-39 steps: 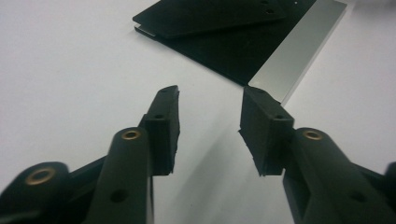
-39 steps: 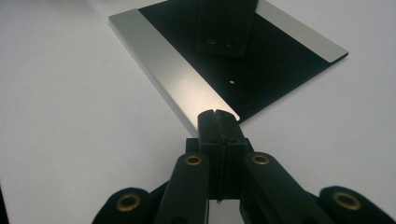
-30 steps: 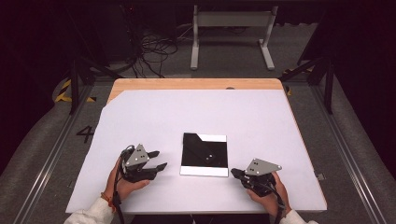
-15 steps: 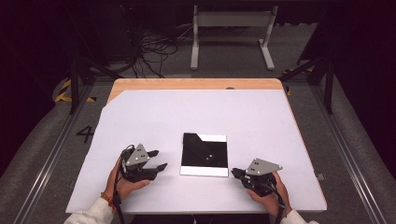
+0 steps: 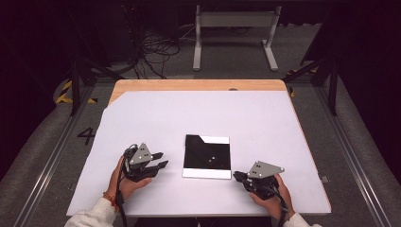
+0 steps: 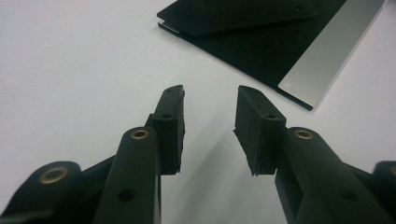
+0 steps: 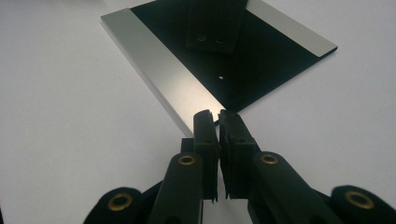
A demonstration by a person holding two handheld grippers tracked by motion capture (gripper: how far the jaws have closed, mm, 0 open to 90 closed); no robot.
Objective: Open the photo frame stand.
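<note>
White bench [image 5: 198, 118], nothing blocking. One left gripper [image 5: 158, 160]: jaws spread with a gap, have just been closing, nothing between them. One flat square black plate [image 5: 207, 156] with silver strips on two edges lies flat between the grippers, just ahead of both. One right gripper [image 5: 236, 176]: jaws pressed together, empty, tips near the plate's corner.

black plate [image 6: 261, 37]: far end cut off | top edge, left gripper view

left gripper [image 5: 160, 160] | jaws just been closing in some, nothing between them | sits beside the black plate [image 5: 208, 153]
</note>
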